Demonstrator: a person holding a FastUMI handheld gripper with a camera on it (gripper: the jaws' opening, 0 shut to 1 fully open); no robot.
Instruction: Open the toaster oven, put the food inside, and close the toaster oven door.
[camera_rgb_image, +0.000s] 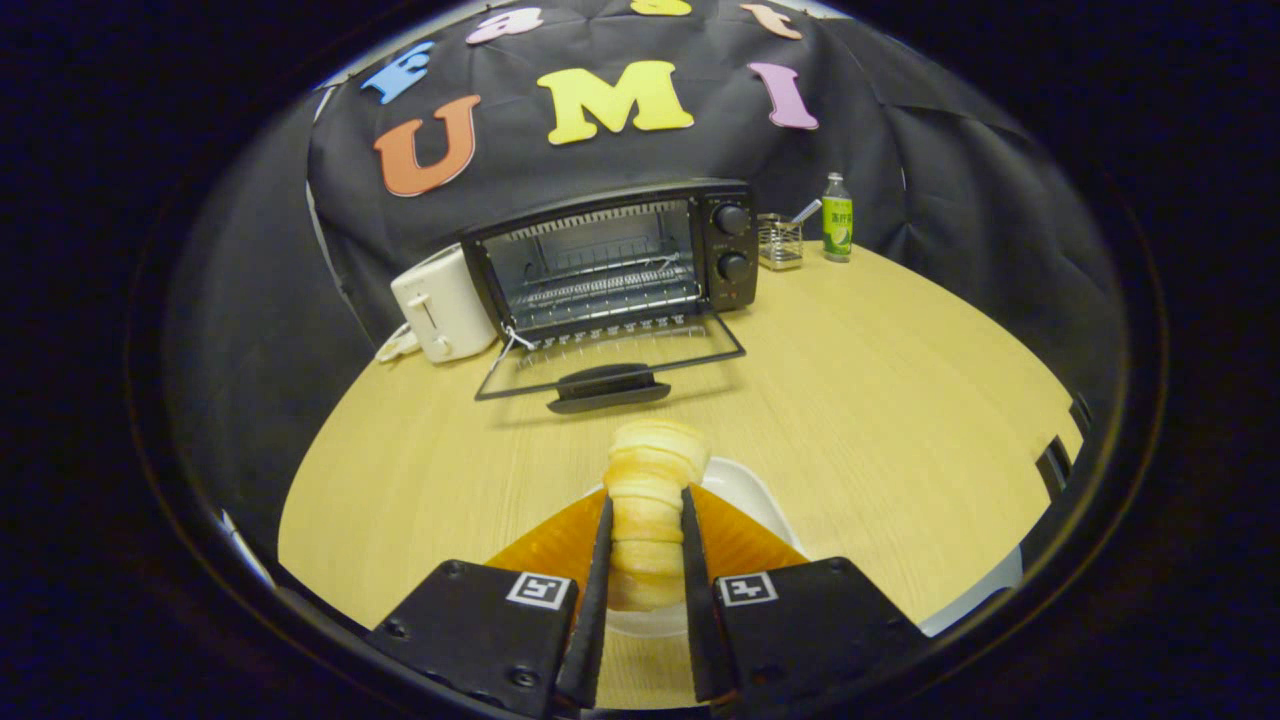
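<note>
Toaster oven (610, 265) black, door (610, 365) folded down flat onto the table (880, 380), wire rack bare inside, two knobs at its side, beyond the gripper (645, 510), jaws narrow and clamped on a pale ridged bread roll (650, 480) above a white plate (755, 495)

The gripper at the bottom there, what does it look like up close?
The gripper has two black, blocky housings, each bearing a square black-and-white marker and small screws. From them two thin, flat jaws run forward side by side, backed by ribbed translucent panels. No cables or sleeve are visible.
</note>
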